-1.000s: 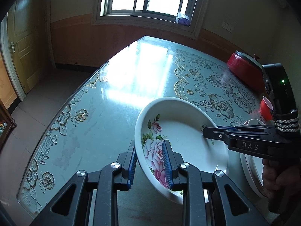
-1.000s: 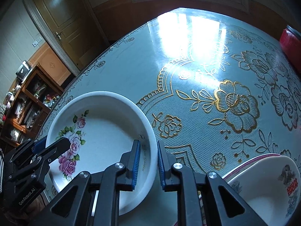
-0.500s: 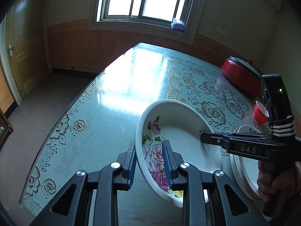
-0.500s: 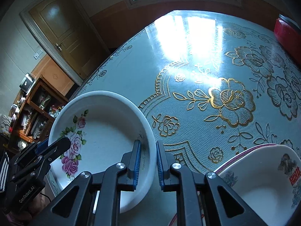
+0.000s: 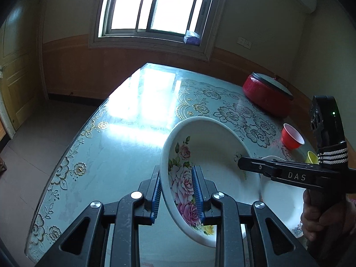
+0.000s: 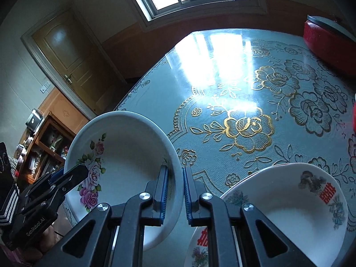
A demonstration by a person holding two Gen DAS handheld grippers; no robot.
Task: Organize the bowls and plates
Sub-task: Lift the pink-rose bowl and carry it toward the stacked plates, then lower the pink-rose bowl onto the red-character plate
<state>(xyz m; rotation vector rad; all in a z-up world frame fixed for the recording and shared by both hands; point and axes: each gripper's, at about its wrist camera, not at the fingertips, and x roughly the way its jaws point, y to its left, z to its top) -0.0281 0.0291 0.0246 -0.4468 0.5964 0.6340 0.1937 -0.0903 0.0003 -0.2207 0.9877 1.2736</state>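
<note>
Nearest the left wrist camera, the left claw (image 5: pixel 176 191) is clamped on the near rim of the rose bowl (image 5: pixel 213 155), one blue pad outside the wall and one inside over the painted roses. On the opposite rim, the right claw (image 6: pixel 175 192) is clamped on the same rose bowl (image 6: pixel 124 153), its pads straddling the wall beside a small printed word too small to read. The bowl hangs tilted between the two claws; whether its underside touches the desk (image 5: pixel 124 138) cannot be told. Just to the right of the rose bowl, a white bowl with red characters (image 6: pixel 289 202) sits in a larger dish whose lower edge is cut off by the claw's frame. Beyond that, a red cup (image 5: pixel 292 136) and a yellow cup (image 5: pixel 312 157), partly hidden by the right claw's body, stand on the desk. Farther still lies a red lidded pot (image 5: pixel 267 96), cut off in the right wrist view.
</note>
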